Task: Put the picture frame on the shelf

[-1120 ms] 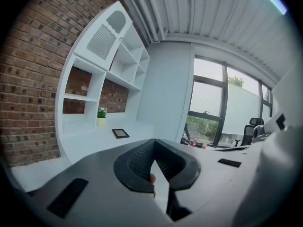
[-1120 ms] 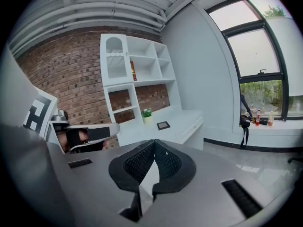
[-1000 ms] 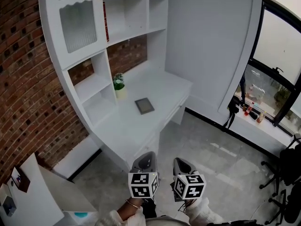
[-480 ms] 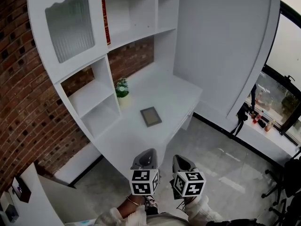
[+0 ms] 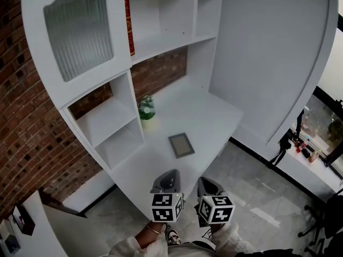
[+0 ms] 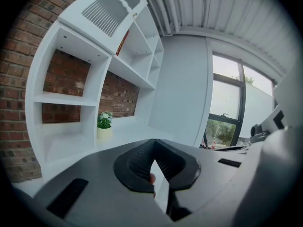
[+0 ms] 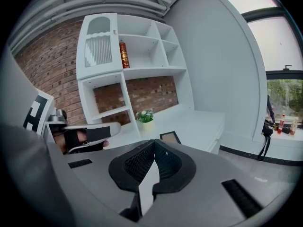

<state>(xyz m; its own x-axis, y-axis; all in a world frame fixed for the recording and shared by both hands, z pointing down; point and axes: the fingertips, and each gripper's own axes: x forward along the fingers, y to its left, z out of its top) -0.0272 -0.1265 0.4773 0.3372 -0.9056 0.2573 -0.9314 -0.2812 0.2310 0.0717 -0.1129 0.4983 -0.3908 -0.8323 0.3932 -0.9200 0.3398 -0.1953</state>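
Both my grippers are empty: the left gripper (image 5: 168, 176) and the right gripper (image 5: 206, 183) hang side by side low in the head view, short of the desk's front edge. In each gripper view the jaw tips rest together with nothing between them.

Over the last second the white desk (image 5: 217, 114) and its shelving have grown and slid down toward me in the head view. The picture frame (image 5: 181, 145) has come nearer my grippers with them. I read that as my walk-up nearly done. The frame is not yet within reach, so the grasp has not begun.

It lies flat and face up on the desk top, about midway along it and nearer the front edge than the brick wall at the back. It is well apart from the small potted plant (image 5: 146, 108) at the back left corner, beside the shelf upright. Its long axis runs away from me toward the back of the desk, set askew to the front edge, with one short end nearest me. The open shelves (image 5: 104, 118) to the left of the plant stand bare; I judge the frame could go there.
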